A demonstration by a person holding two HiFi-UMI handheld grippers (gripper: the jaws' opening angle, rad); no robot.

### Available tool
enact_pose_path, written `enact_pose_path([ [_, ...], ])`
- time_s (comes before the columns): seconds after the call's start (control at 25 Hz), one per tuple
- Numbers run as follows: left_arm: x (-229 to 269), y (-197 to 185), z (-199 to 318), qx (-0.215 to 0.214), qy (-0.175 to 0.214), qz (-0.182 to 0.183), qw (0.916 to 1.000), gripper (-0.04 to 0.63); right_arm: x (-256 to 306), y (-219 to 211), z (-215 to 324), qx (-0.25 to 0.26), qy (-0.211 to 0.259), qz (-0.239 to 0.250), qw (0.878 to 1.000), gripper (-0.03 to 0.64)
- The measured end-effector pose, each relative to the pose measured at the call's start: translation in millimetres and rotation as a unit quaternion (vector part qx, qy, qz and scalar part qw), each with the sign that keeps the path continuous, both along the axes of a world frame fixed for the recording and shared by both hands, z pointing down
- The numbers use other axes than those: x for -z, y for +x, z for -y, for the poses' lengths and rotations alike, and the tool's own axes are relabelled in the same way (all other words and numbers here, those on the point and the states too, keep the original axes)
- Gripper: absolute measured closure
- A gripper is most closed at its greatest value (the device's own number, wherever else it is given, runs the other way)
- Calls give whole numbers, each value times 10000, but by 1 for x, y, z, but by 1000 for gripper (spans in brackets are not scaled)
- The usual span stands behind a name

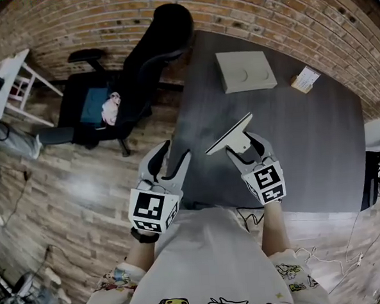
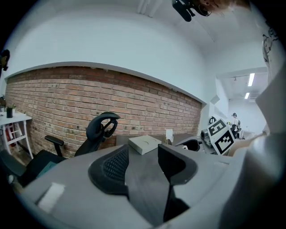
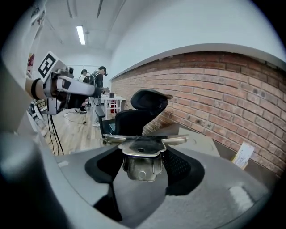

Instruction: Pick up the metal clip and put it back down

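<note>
The metal clip is a silver spring clip with a long flat plate. It is held in the air over the near part of the dark table, and my right gripper is shut on its body. In the right gripper view the clip sits between the two black pads with its plate lying crosswise in front. My left gripper hovers at the table's left edge, open, with nothing between its fingers. The left gripper view shows its jaws apart and empty.
A flat pale box and a small card pack lie at the far end of the table. A black office chair stands left of the table on the wood floor. Further left stands a white side table. People stand in the distance.
</note>
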State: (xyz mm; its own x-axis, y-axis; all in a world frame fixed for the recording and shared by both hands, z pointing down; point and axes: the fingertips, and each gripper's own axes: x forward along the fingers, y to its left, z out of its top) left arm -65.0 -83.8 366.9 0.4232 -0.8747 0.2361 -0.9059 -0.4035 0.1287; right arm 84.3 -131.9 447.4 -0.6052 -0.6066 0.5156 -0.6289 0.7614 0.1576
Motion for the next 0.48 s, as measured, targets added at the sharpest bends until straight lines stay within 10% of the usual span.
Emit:
enact_pose_path([
  [0.48, 31, 21, 8, -578, 272, -9, 9980, 442, 92, 51, -13, -955, 572, 1374, 9842, 332],
])
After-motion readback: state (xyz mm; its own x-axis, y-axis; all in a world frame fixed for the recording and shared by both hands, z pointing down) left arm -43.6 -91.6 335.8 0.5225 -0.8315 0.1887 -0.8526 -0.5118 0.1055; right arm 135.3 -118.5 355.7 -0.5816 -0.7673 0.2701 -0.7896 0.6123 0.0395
